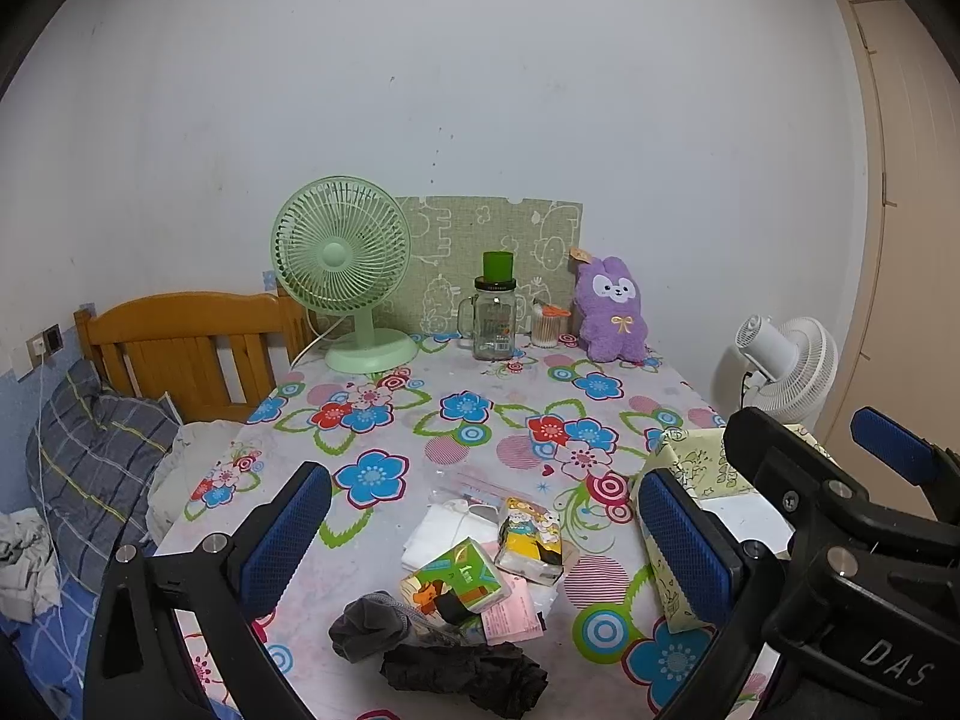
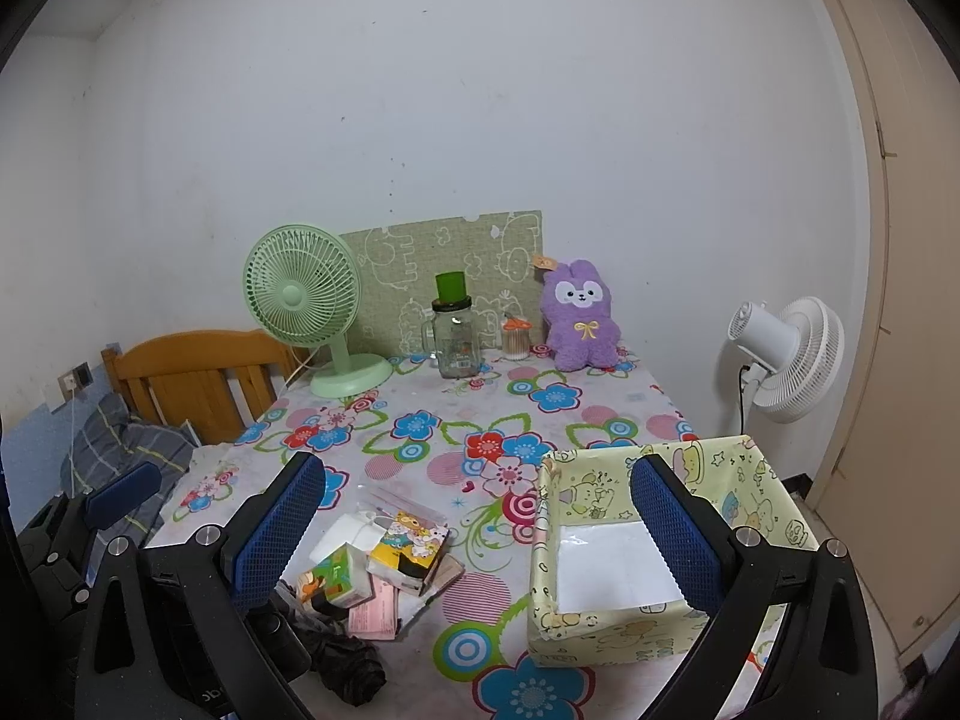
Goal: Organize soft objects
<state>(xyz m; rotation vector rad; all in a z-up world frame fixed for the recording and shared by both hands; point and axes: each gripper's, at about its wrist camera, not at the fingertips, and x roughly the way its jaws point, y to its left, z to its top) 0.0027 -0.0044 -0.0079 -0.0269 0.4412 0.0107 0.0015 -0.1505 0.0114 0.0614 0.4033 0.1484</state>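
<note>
A pile of soft things lies at the table's near edge: a green tissue pack (image 1: 459,579) (image 2: 336,573), a yellow cartoon tissue pack (image 1: 531,534) (image 2: 408,546), a white pad (image 1: 447,525), pink packets (image 1: 513,615), grey socks (image 1: 369,627) and a dark folded cloth (image 1: 465,675) (image 2: 348,666). An empty yellow cartoon box (image 2: 648,546) (image 1: 690,462) stands to the right of the pile. My left gripper (image 1: 486,546) is open above the pile. My right gripper (image 2: 480,534) is open, between pile and box. A purple plush bunny (image 1: 612,312) (image 2: 582,318) sits at the back.
A green desk fan (image 1: 345,270), a glass jar with a green lid (image 1: 495,315) and a cotton-swab tub (image 1: 549,327) stand at the back of the flowered table (image 1: 480,432). A wooden bed head (image 1: 192,348) is left, a white floor fan (image 2: 786,354) right.
</note>
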